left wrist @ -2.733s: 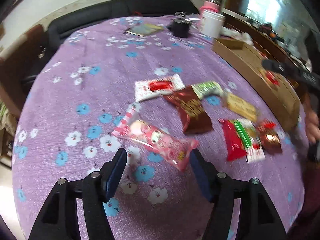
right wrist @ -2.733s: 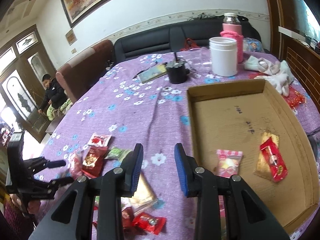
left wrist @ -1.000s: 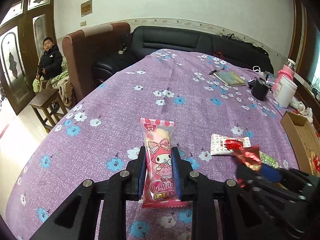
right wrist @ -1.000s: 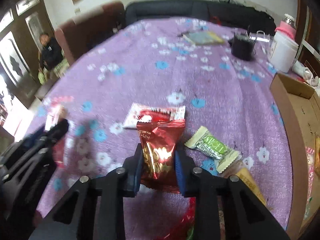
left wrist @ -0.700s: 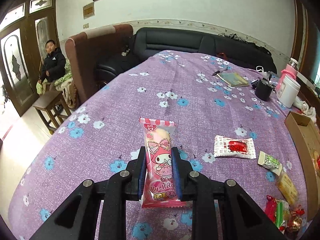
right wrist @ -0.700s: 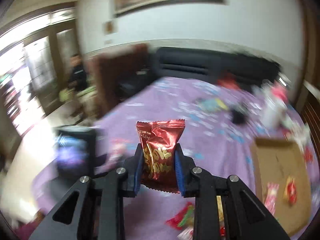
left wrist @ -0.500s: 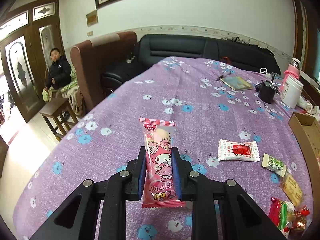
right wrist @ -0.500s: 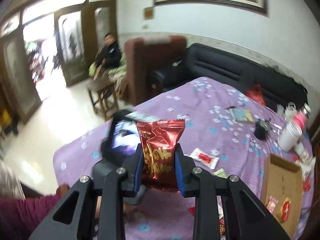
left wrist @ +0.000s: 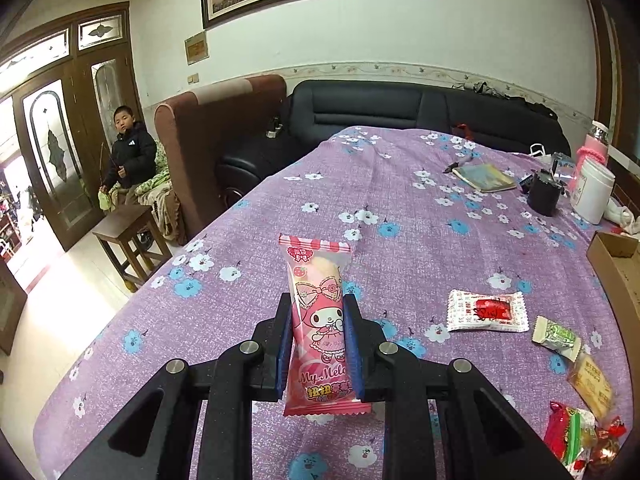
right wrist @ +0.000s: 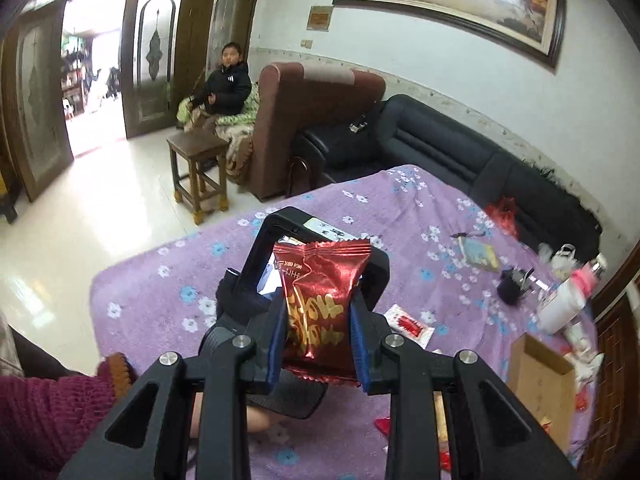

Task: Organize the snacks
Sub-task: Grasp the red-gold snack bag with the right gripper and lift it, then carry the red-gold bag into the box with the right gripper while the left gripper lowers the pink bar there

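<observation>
Left gripper (left wrist: pixel 318 344) clamped on pink glossy cartoon-print snack packet (left wrist: pixel 320 320), long axis upright. Right gripper (right wrist: pixel 318 344) clamped on dark red foil snack bag (right wrist: pixel 320 308). Both raised above purple floral tablecloth (left wrist: pixel 400 208). Shallow brown cardboard box (right wrist: pixel 538 376) lay to right, nearer right gripper.
</observation>
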The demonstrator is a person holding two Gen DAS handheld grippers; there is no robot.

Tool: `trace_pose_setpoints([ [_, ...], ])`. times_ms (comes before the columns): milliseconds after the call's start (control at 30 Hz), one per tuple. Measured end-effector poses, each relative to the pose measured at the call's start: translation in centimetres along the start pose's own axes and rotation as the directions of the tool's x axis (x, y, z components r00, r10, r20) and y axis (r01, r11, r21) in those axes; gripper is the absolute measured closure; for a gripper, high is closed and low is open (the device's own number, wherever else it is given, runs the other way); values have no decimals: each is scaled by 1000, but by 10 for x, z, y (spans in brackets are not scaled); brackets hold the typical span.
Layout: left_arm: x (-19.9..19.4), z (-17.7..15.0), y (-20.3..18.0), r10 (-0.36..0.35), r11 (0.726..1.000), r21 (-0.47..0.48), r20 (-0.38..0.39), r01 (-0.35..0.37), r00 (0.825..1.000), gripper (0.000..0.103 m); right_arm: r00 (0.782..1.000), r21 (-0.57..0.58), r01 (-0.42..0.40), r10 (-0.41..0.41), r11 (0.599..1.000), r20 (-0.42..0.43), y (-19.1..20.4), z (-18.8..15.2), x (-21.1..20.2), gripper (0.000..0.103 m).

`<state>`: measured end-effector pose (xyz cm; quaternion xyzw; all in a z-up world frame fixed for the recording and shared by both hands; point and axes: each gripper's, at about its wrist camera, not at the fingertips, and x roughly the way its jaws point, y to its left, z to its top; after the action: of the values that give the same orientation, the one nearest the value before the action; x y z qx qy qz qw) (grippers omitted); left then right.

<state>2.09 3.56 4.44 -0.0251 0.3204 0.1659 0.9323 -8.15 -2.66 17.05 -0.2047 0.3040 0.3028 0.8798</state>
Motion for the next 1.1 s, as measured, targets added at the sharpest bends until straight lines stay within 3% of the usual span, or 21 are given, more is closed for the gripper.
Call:
trace_pose_setpoints([
  [300, 1, 1, 1, -25, 1000, -11, -13, 25, 1000, 78, 998, 250, -4, -12, 968, 61, -79, -27, -8, 75],
  [633, 1, 0, -6, -70, 998, 9, -16, 70, 997, 79, 995, 422, 88, -103, 902, 11, -161, -80, 16, 75],
  [733, -1, -1, -9, -83, 996, 24, -10, 84, 996, 79, 992, 486, 115, -130, 867, -4, -190, -101, 23, 76],
  [900, -1, -3, -20, -108, 992, 64, -10, 108, 994, 79, 986, 615, 148, -166, 774, -27, -247, -145, 33, 76],
  [1100, -2, -6, -35, -164, 981, 98, -26, 165, 986, 79, 974, 696, 195, -217, 691, -58, -296, -177, 27, 76],
])
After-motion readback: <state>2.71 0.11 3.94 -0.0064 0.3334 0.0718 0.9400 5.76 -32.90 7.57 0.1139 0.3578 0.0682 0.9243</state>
